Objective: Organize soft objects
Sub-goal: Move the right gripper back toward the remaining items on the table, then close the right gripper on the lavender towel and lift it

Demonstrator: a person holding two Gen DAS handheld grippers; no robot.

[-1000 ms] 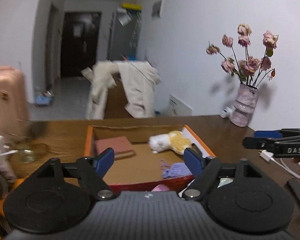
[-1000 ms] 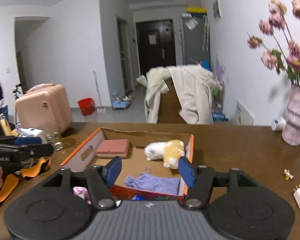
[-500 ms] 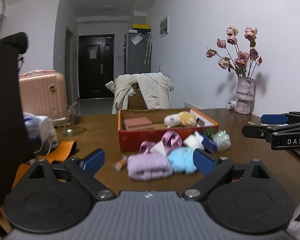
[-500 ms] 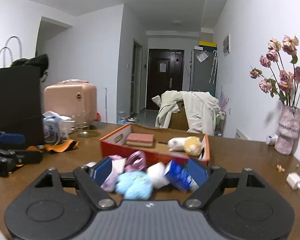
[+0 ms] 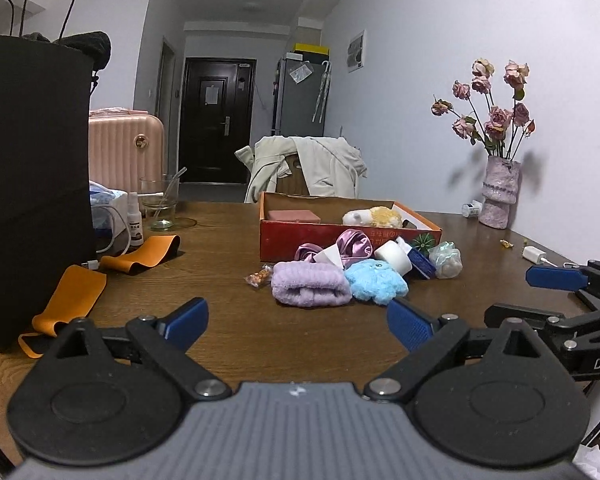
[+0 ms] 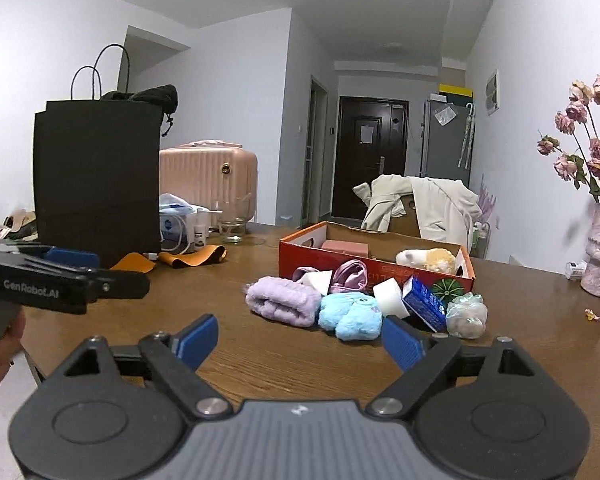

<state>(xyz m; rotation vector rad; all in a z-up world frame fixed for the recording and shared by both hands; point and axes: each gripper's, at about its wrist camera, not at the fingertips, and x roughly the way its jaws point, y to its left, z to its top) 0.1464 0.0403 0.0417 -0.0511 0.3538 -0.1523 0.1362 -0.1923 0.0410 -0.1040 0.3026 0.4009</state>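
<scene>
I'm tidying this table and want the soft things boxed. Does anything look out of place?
Yes. A heap lies on the table outside the orange box: a rolled lilac towel, a blue plush toy and a pink satin scrunchie, mixed with a small blue carton. A wrapped candy lies loose beside them.

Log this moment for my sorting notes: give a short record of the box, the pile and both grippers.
box: orange box on the table, open top
in box: pink block, white and yellow plush
pile: before the box; lilac towel, blue plush, pink cloth, white roll, blue carton, green netting
left gripper: open, empty
right gripper: jaws opening, nothing between them
</scene>
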